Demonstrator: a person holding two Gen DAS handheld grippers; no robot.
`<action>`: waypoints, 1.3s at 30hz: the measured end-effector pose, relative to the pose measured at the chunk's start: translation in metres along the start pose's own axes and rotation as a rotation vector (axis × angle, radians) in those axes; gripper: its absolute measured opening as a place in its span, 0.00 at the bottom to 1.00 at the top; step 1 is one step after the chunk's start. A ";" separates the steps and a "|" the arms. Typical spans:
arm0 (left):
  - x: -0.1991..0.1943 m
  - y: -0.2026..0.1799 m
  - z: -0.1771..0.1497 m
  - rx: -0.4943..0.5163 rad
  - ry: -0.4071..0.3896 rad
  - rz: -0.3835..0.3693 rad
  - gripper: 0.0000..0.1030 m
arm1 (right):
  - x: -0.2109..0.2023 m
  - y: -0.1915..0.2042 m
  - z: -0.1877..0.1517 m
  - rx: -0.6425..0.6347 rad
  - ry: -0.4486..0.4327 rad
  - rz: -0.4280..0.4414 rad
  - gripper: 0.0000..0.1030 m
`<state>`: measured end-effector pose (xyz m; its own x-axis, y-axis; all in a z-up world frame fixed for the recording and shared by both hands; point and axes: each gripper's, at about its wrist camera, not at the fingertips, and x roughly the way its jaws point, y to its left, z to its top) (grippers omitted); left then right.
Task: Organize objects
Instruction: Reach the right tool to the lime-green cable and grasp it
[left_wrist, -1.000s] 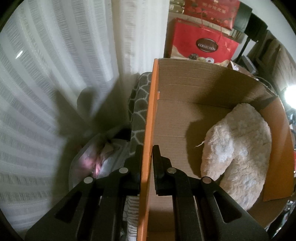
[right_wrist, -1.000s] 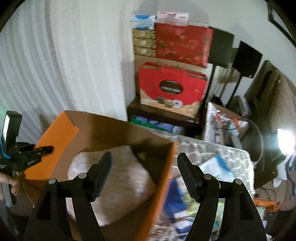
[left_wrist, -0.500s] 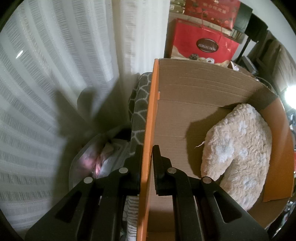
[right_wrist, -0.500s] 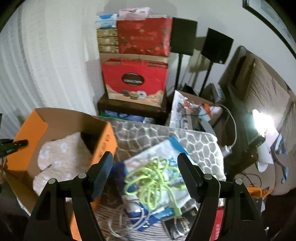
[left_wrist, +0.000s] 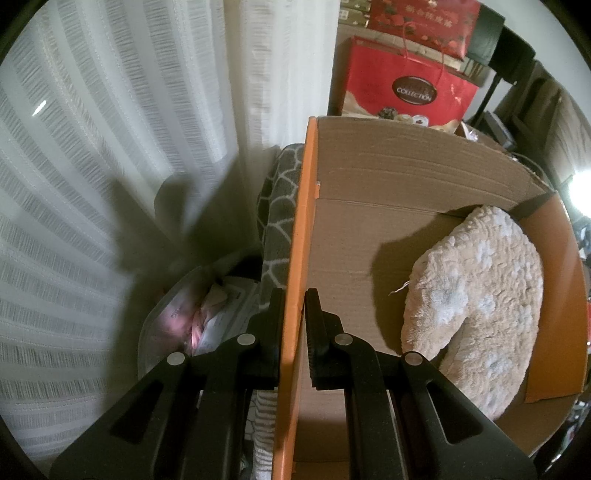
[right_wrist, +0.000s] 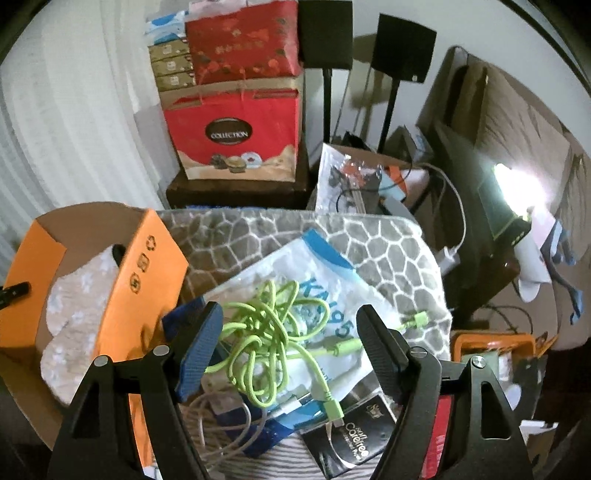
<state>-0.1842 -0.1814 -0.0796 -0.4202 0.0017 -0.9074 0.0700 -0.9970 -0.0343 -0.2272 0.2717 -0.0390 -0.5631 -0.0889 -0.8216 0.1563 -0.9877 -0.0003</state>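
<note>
My left gripper (left_wrist: 294, 295) is shut on the left wall of an orange cardboard box (left_wrist: 301, 206). A fluffy beige cushion (left_wrist: 476, 299) lies inside the box against its right side. In the right wrist view the same box (right_wrist: 147, 266) stands at the left with the cushion (right_wrist: 77, 295) in it. My right gripper (right_wrist: 290, 314) is open and empty, hanging over a tangled green cable (right_wrist: 269, 328) that lies on a white and blue KN95 mask bag (right_wrist: 332, 273).
A grey patterned mat (right_wrist: 373, 243) covers the surface under the pile. A grey cable (right_wrist: 229, 421) and a black packet (right_wrist: 354, 432) lie near the front. Red gift bags (right_wrist: 236, 136) stand behind. White curtains (left_wrist: 129, 147) hang at left. An orange basket (right_wrist: 491, 343) sits at right.
My right gripper has swung right and down from over the box to above the green cable and mask bag. My left gripper has kept its hold on the box wall.
</note>
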 end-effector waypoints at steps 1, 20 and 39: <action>0.000 0.000 0.000 0.000 0.000 0.000 0.10 | 0.002 -0.001 -0.001 0.007 0.004 0.003 0.74; 0.002 0.001 -0.001 -0.004 0.003 -0.001 0.10 | 0.048 -0.005 -0.011 0.149 0.072 0.075 0.91; 0.002 0.000 -0.001 -0.005 0.003 -0.002 0.10 | 0.070 0.005 -0.013 0.121 0.107 -0.018 0.99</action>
<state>-0.1839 -0.1808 -0.0824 -0.4175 0.0037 -0.9087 0.0736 -0.9966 -0.0378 -0.2555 0.2624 -0.1040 -0.4743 -0.0634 -0.8781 0.0449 -0.9978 0.0478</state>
